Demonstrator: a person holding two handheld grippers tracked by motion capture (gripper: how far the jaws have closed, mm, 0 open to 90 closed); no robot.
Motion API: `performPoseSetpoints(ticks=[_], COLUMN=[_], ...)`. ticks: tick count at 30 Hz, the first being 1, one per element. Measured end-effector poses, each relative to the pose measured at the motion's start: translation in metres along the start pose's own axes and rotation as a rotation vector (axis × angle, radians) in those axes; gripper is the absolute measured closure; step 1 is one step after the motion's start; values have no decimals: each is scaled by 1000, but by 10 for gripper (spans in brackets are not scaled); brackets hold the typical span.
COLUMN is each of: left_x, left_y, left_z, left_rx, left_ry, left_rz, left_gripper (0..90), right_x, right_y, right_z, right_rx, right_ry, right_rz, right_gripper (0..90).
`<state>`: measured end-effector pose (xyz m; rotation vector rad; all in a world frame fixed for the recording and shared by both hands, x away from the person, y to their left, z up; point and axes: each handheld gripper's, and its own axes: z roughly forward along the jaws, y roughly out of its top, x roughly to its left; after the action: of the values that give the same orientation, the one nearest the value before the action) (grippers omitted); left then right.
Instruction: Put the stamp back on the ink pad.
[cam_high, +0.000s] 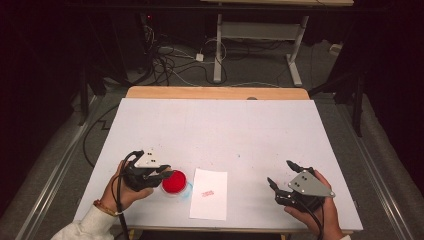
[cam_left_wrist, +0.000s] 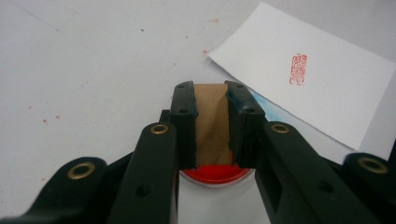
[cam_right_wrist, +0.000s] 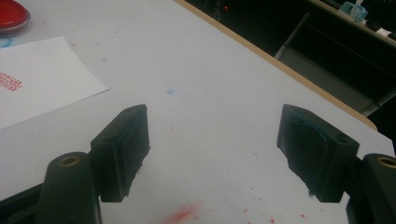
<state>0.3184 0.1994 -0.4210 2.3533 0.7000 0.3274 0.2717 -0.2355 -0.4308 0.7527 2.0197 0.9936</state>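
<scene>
**Red ink pad, wooden stamp, stamped sheet: lower part of the high view**

Red ink pad (cam_high: 174, 181), a shallow round dish holding red ink, sits on the white counter (cam_high: 220, 130) at lower left of the high view, just left of the paper sheet (cam_high: 209, 193). The left gripper (cam_high: 159, 176) is pressed onto a brown wooden stamp (cam_left_wrist: 212, 123), long axis running along the jaws; in the left gripper view its lower end stands directly over the pad, contact uncertain. The sheet bears one red imprint (cam_high: 207, 192) and lies to the stamp's right, the likely next destination, nearer the left hand. Right gripper (cam_high: 281, 179), lower right, spread wide and holding nothing, well apart from the sheet
</scene>
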Motion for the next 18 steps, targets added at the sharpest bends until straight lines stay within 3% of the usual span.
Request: performPoseSetpoints(ticks=[6,18], left_x=[1,2], left_y=[-3,-3], left_z=[6,37], left_rx=[15,115], left_ry=[-12,-52], left_rz=[-4,2], left_gripper=[731,720], right_x=[1,3], right_y=[0,-4], right_z=[0,-3], right_rx=[3,19], right_ry=[4,6], right_rz=[-2,-13], right_gripper=[255,257])
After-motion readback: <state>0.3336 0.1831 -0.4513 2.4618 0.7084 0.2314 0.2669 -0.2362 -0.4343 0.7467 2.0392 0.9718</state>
